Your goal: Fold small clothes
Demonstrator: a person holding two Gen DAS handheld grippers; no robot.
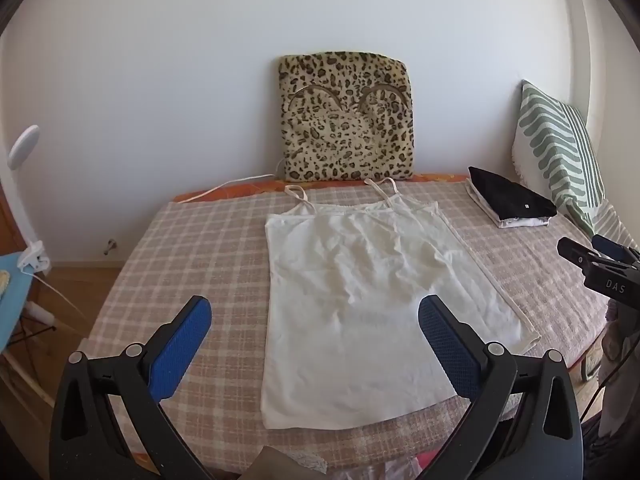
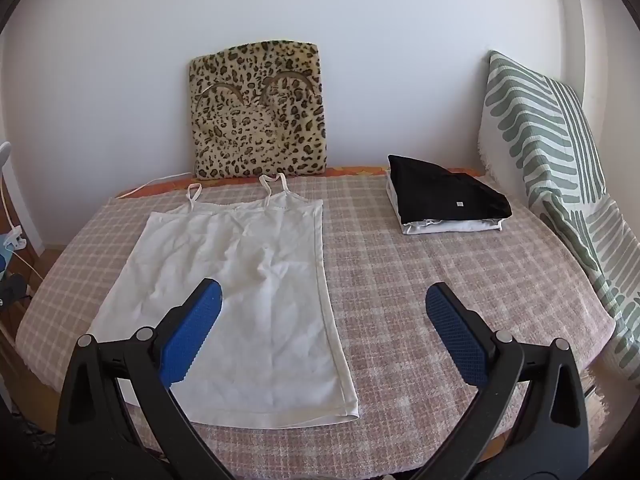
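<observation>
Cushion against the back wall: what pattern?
Leopard print, dark spots on tan. The cushion shows best in the right wrist view.

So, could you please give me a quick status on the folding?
Left tool and right tool open, empty. White camisole flat on checked bedspread, unfolded. Nothing in the way.

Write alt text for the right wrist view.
A white camisole lies flat on a checked bed cover, beneath the open right gripper. A folded pile topped by a black garment sits beyond; a leopard-print cushion leans on the wall.
</observation>
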